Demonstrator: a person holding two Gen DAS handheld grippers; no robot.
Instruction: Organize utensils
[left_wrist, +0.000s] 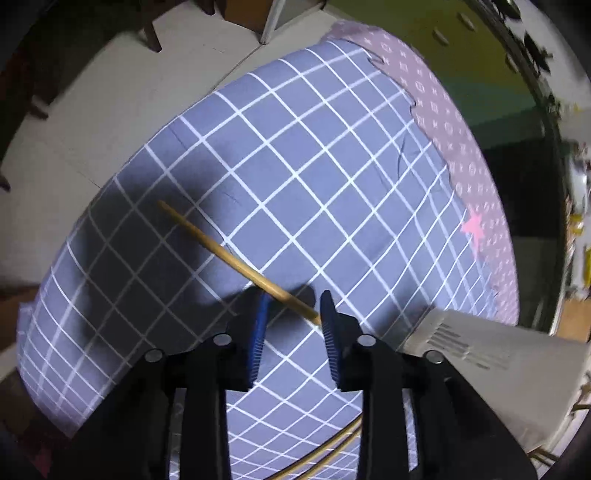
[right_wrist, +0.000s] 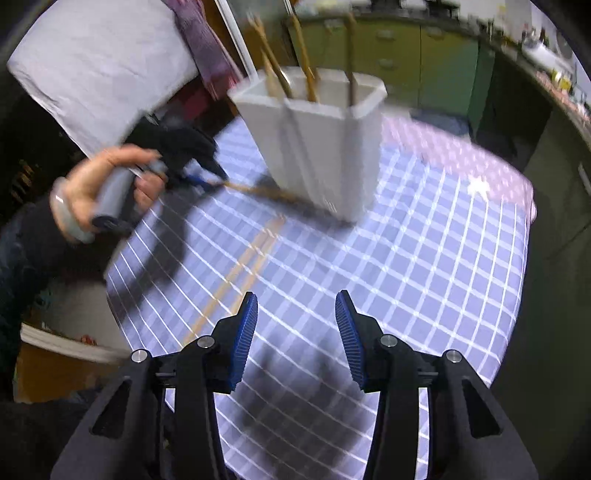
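Observation:
A wooden chopstick (left_wrist: 236, 260) lies across the grid tablecloth (left_wrist: 295, 147), its near end between the blue pads of my left gripper (left_wrist: 291, 314), whose jaws stand apart around it. In the right wrist view the left gripper (right_wrist: 207, 173) is at the chopstick (right_wrist: 258, 190) beside the white utensil holder (right_wrist: 317, 147), which holds several chopsticks. Two more chopsticks (right_wrist: 236, 273) lie on the cloth. My right gripper (right_wrist: 295, 321) is open and empty above the cloth.
The white holder's side (left_wrist: 480, 362) is at the right of the left wrist view. Two chopsticks (left_wrist: 321, 454) show under the left gripper. A pink cloth edge (left_wrist: 461, 147) borders the table. Green cabinets (right_wrist: 406, 48) stand behind.

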